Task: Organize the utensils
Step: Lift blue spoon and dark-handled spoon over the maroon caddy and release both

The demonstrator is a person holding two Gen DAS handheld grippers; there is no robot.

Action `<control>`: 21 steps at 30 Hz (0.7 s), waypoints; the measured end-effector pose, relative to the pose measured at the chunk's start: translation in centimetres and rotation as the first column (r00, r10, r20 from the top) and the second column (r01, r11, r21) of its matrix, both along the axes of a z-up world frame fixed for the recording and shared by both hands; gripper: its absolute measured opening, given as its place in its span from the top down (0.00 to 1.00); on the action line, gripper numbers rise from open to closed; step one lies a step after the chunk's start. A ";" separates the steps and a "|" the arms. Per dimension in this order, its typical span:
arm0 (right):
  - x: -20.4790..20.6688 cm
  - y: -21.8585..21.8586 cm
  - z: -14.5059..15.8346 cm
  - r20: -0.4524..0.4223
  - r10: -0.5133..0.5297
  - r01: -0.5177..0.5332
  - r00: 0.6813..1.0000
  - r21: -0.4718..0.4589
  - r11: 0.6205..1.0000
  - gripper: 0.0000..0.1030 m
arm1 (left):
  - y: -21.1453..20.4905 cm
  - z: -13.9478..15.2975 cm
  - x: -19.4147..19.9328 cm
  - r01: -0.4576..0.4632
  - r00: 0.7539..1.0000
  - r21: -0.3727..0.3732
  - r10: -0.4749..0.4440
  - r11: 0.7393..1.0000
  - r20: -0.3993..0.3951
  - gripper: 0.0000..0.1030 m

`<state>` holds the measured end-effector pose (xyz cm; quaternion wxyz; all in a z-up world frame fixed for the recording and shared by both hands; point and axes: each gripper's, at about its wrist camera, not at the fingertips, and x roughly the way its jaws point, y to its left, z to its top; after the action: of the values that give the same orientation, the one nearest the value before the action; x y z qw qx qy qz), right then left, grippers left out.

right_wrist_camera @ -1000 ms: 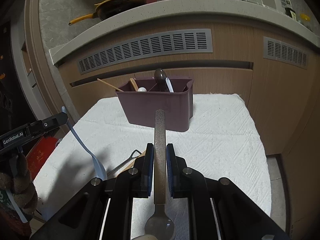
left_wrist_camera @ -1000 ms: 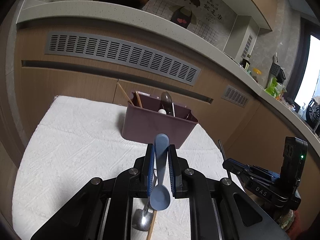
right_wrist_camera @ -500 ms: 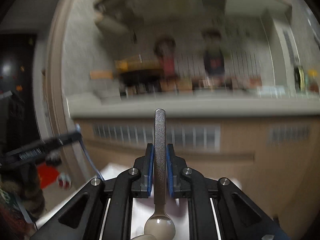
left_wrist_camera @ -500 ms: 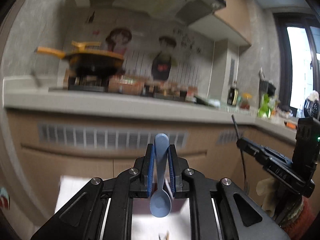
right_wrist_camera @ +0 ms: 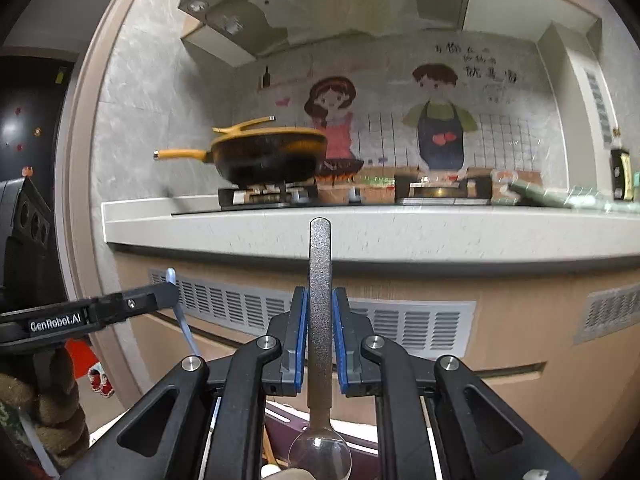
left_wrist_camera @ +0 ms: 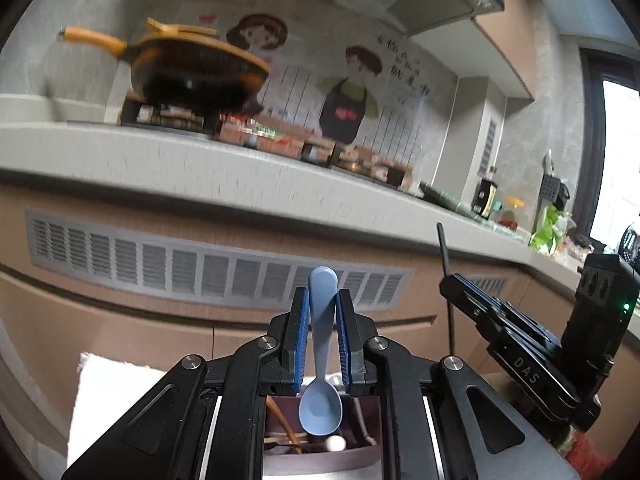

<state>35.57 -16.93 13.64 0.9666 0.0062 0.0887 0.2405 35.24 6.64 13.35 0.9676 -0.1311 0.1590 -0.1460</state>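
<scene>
- Because its bowl hangs down toward the bin [left_wrist_camera: 320, 450], the blue spoon [left_wrist_camera: 321, 360] in the left-wrist view is pinched by its handle in the left tongs [left_wrist_camera: 322, 340], handle tip above the pads; held that way, I judge it can drop bowl-first into a compartment.
- Directly under that bowl, the bin shows wooden chopsticks [left_wrist_camera: 282, 424] and a white knob-ended piece [left_wrist_camera: 335, 443] already stowed, so the spoon sits just above the bin's opening, apart from its contents.
- Right of the bin, the other tongs [left_wrist_camera: 460, 292] hold a thin dark handle upright, waiting beside the bin rather than over it.
- Since the metal spoon [right_wrist_camera: 320, 320] is also gripped mid-handle, the right tongs [right_wrist_camera: 320, 340] in the right-wrist view carry it vertical, bowl lowest, just above the bin [right_wrist_camera: 360, 446] rim.
- Left of the bin, the left tongs appear side-on, closed on the pale blue handle.
- Both cameras tilt up at the stove, probably so the utensils point straight down.
</scene>
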 end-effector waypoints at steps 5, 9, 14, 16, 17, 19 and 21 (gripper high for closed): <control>2.8 0.5 -3.0 -0.038 -0.001 0.002 0.999 0.010 1.000 0.88 | 0.0 -2.8 2.1 0.007 0.999 -0.034 -0.008 0.999 -0.039 0.86; 4.0 0.1 -5.5 -0.117 0.014 -0.011 0.993 0.027 1.000 0.88 | -0.7 -5.4 3.6 0.071 0.993 -0.072 -0.077 0.995 -0.094 0.77; 3.3 -1.8 -8.4 -0.256 0.012 -0.007 0.967 0.023 1.000 0.78 | -1.7 -7.2 2.6 0.094 0.985 -0.022 -0.096 0.995 -0.143 0.53; 2.2 -2.7 -8.9 -0.281 -0.020 0.023 0.960 0.007 1.000 0.78 | -1.4 -7.3 1.2 0.076 0.985 -0.015 -0.078 0.997 -0.152 0.49; 1.7 -3.0 -9.0 -0.292 -0.031 0.033 0.956 0.003 0.999 0.78 | -1.2 -7.3 0.5 0.063 0.985 -0.006 -0.064 0.998 -0.158 0.49; 0.4 -3.6 -9.2 -0.323 -0.051 0.050 0.945 -0.012 0.999 0.78 | -0.8 -7.6 -1.4 0.034 0.985 0.012 -0.032 0.999 -0.172 0.48; -1.3 -3.7 -9.6 -0.354 -0.061 0.049 0.933 -0.042 0.998 0.78 | -0.4 -8.4 -3.2 0.020 0.980 0.018 -0.016 1.000 -0.198 0.45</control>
<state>34.29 -20.68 4.08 0.9410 0.0361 0.2656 0.2066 32.02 6.25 4.98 0.9469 -0.1337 0.2571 -0.1396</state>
